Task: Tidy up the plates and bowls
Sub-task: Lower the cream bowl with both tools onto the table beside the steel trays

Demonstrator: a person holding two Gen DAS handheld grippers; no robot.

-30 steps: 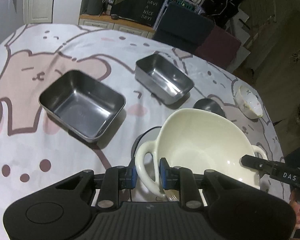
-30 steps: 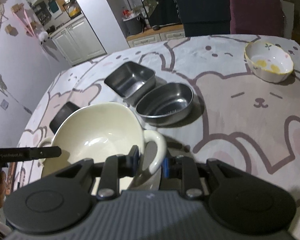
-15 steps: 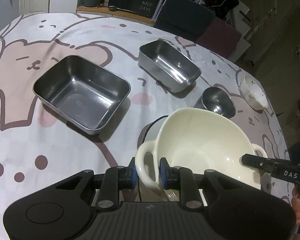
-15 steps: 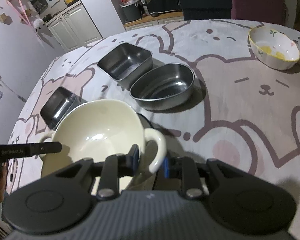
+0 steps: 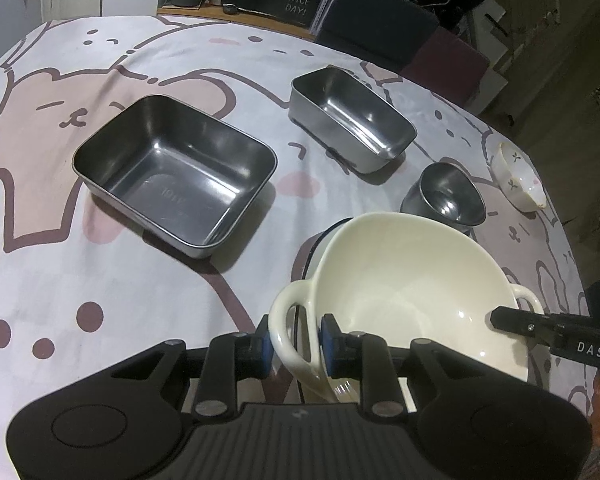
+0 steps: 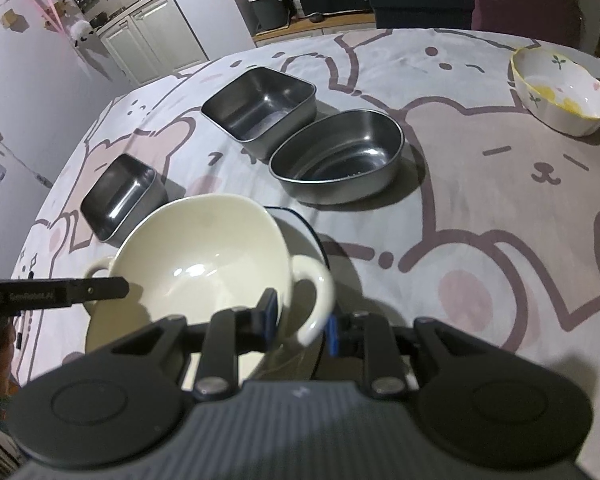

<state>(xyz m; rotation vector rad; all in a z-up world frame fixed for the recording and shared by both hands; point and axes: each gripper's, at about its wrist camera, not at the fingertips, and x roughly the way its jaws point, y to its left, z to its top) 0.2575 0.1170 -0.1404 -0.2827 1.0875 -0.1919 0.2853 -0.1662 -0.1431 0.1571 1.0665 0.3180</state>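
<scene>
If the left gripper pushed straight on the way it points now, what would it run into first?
Probably the dark-rimmed plate under the cream bowl. The left gripper is clamped on the bowl's loop handle and points steeply down, so the bowl would press onto the plate; the depth between them is unclear.

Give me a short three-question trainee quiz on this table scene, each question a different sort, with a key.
1. True or false: the cream two-handled bowl is gripped by one handle only.
2. Multiple choice: what shows beneath the cream bowl? A) a dark-rimmed plate B) a wooden board C) a folded towel
3. Fill in: the small floral bowl stands near the table's far ____ edge in the right wrist view.

Key:
1. False: the left gripper and right gripper each clamp a handle.
2. A
3. right
</scene>
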